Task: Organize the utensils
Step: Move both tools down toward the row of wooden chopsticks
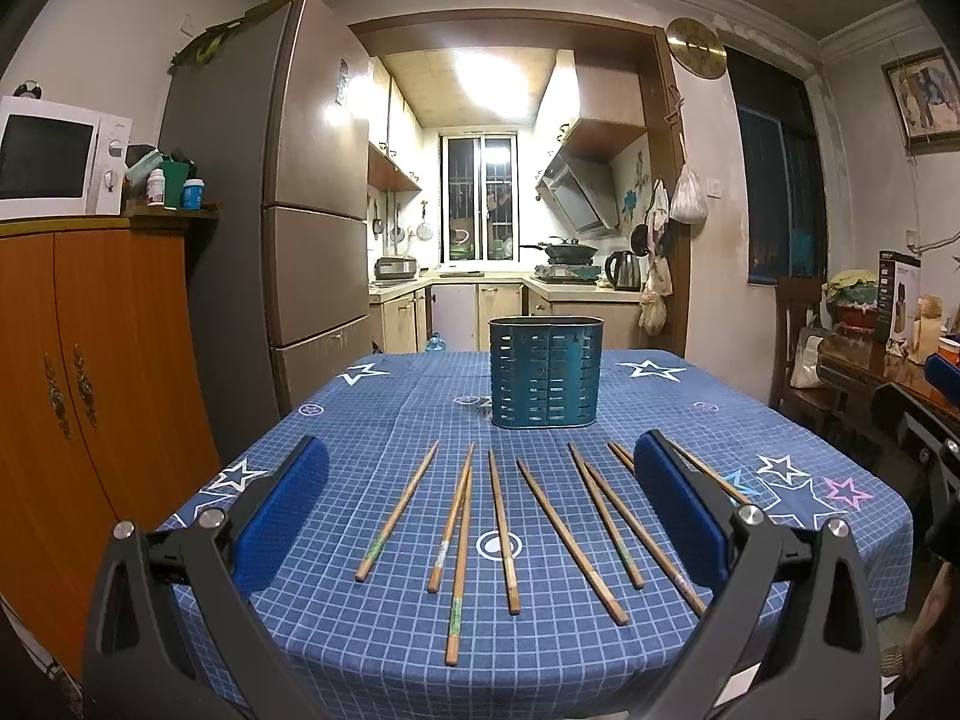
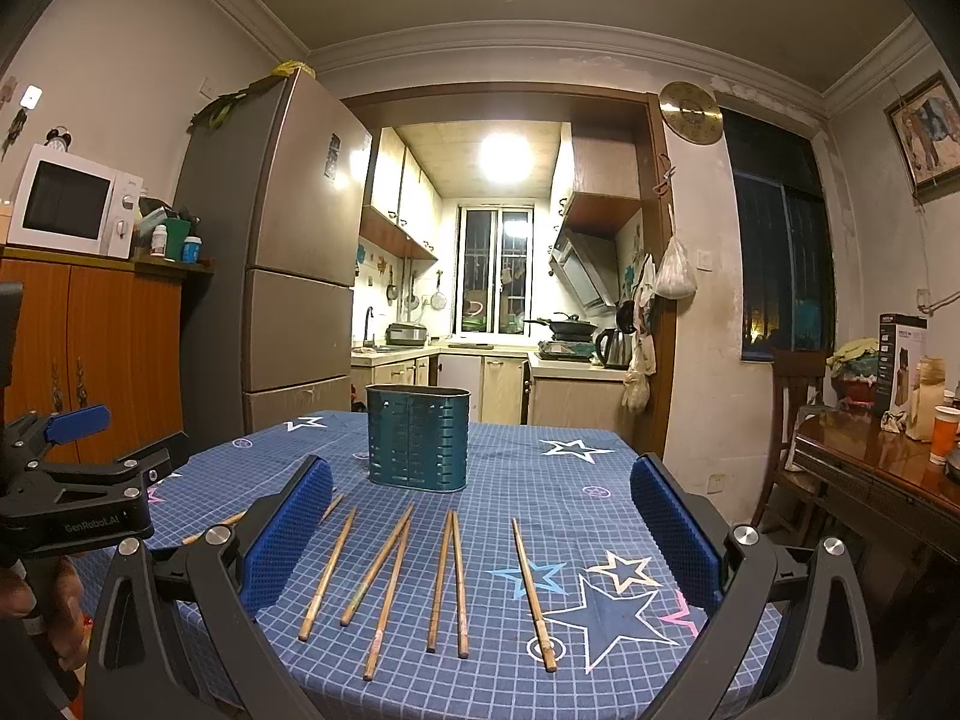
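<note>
Several wooden chopsticks (image 1: 498, 531) lie spread in a fan on the blue checked tablecloth (image 1: 384, 648). Behind them stands a teal slotted utensil holder (image 1: 545, 373), upright and empty as far as I can see. My left gripper (image 1: 480, 483) hovers open above the near chopsticks, nothing between its blue pads. In the right wrist view the same chopsticks (image 2: 447, 582) lie before the holder (image 2: 418, 438). My right gripper (image 2: 480, 501) is also open and holds nothing. The left gripper's body (image 2: 78, 498) shows at the left edge of that view.
The table ends just below the near chopstick tips. A wooden cabinet (image 1: 90, 408) with a microwave stands left, a fridge (image 1: 300, 210) behind it. A wooden side table (image 2: 882, 468) with boxes and a cup, and a chair (image 2: 792, 420), stand right.
</note>
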`<state>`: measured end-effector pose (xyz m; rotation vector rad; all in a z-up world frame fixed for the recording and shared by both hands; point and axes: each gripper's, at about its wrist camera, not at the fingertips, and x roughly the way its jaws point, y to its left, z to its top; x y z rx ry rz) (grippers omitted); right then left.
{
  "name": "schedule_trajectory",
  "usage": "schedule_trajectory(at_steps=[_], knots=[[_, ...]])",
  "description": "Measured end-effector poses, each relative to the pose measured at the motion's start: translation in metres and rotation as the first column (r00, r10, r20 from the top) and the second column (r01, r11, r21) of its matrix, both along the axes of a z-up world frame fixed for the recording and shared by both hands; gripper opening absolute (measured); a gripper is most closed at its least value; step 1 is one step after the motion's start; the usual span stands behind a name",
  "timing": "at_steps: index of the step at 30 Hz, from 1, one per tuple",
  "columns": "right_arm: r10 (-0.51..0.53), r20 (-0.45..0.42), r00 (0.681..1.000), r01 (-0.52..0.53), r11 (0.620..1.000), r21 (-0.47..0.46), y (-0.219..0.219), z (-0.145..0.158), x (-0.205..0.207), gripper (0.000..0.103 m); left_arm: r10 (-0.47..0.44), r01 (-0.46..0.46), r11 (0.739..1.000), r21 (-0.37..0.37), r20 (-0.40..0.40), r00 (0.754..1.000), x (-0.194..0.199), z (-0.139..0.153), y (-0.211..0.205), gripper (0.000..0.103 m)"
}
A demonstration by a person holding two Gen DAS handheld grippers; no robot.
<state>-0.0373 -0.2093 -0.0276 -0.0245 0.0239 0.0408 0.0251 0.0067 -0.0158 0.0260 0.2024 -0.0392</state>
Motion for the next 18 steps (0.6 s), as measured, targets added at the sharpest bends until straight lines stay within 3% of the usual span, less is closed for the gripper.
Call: schedule_trajectory(at_steps=[7,14,17,18], knots=[[0.008,-0.007,1.000,-0.008,1.000,-0.010,0.002,0.002,0.003,0.100,0.022,-0.022,1.000,0.000,-0.004,1.000,0.004,0.001,0.010,0.098],[0.085,-0.006,0.996,-0.085,0.995,-0.052,0.013,0.010,-0.005,0.097,0.083,-0.082,0.996,-0.038,0.036,0.996,0.016,0.010,0.050,0.098],[0.149,-0.041,0.988,-0.151,0.988,-0.042,0.021,0.007,-0.001,0.076,0.112,-0.112,0.994,-0.011,0.019,0.994,0.026,0.010,0.065,0.098],[0.158,-0.056,0.986,-0.161,0.986,-0.044,0.024,0.005,0.002,0.063,0.123,-0.123,0.992,-0.012,0.002,0.992,0.031,0.009,0.072,0.098]])
